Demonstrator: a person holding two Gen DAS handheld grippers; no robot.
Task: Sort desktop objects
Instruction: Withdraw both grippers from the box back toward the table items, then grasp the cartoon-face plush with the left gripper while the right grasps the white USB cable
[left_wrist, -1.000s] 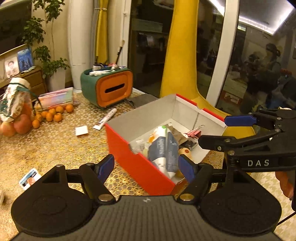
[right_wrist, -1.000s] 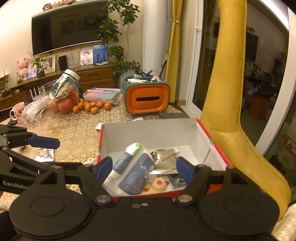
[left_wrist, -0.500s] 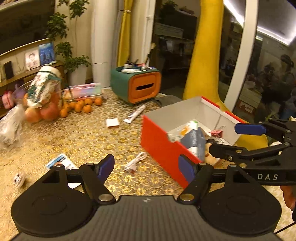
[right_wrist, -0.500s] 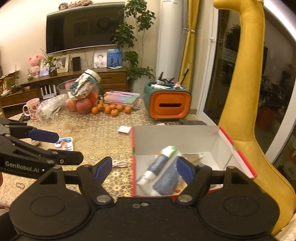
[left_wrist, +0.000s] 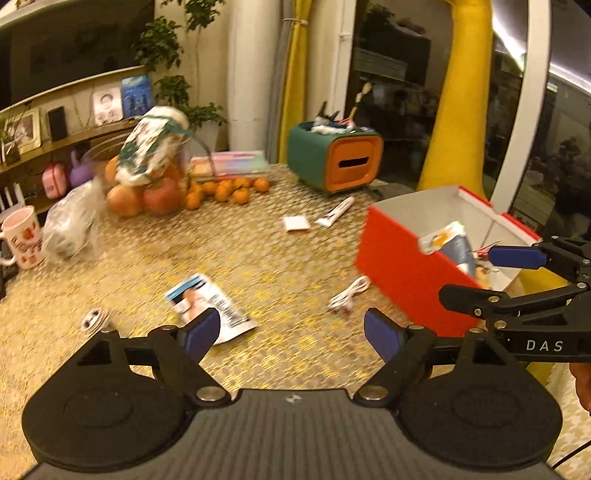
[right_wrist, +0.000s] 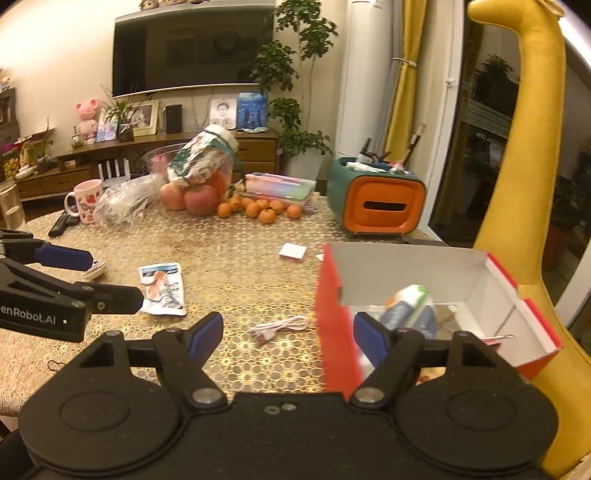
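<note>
Black hand-held gripper (left_wrist: 291, 334), blue pads (left_wrist: 201, 332), silver pivot screws

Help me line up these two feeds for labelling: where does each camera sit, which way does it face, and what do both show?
Left wrist: on the left gripper, looking across the table at the sachet and cable; its open fingers show, with the right gripper entering at the right.
Right wrist: on the right gripper, facing the red box and TV wall; the left gripper shows at the left.
Shared: box, cable, sachet, oranges, orange organizer.
</note>
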